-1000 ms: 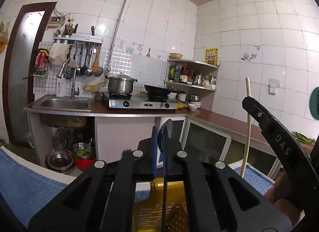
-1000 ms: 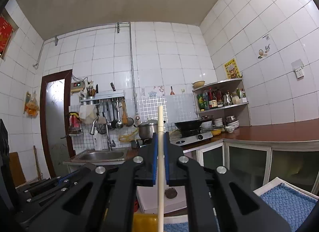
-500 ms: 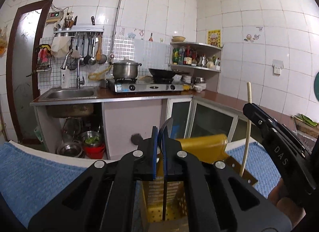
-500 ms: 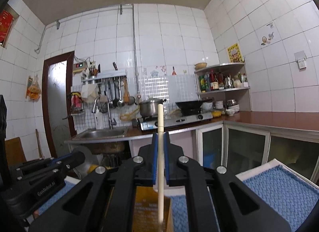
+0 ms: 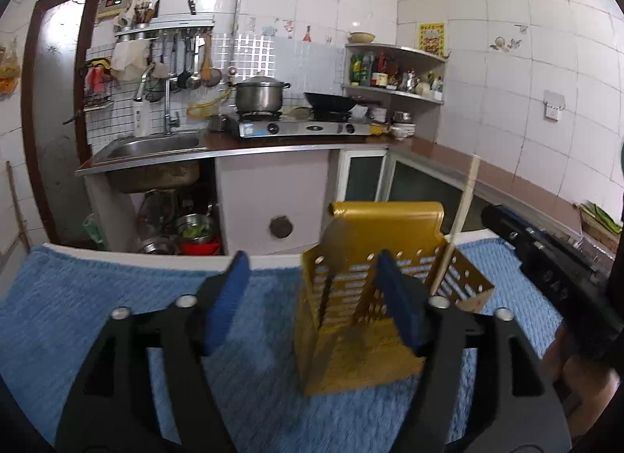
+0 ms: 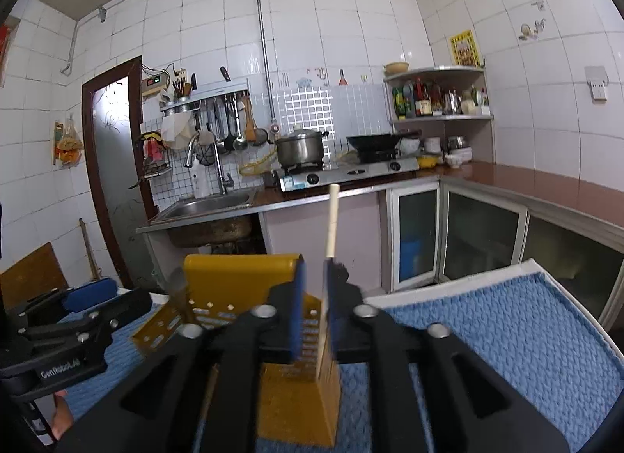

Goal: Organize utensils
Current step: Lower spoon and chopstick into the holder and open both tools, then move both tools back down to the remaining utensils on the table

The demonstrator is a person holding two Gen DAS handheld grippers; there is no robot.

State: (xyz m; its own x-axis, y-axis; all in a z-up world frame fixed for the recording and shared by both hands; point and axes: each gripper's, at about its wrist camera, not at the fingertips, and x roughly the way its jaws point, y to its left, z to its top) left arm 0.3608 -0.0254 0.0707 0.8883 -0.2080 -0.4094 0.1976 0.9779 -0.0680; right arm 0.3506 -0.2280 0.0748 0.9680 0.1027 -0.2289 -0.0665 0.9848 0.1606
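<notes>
The left gripper was seen with jaws just spread wide and nothing pinched, the yellow utensil holder standing on the blue mat at its 1 o'clock. The right gripper, jaws just parted, stood about the wooden chopstick, which leaned in the holder; pad contact could not be told. Farther off, the sink and stove were visible at 12 o'clock.

One yellow holder stands on one blue mat with one wooden stick in it, while two grippers, left and right, one pot, one wok and one sink show.
</notes>
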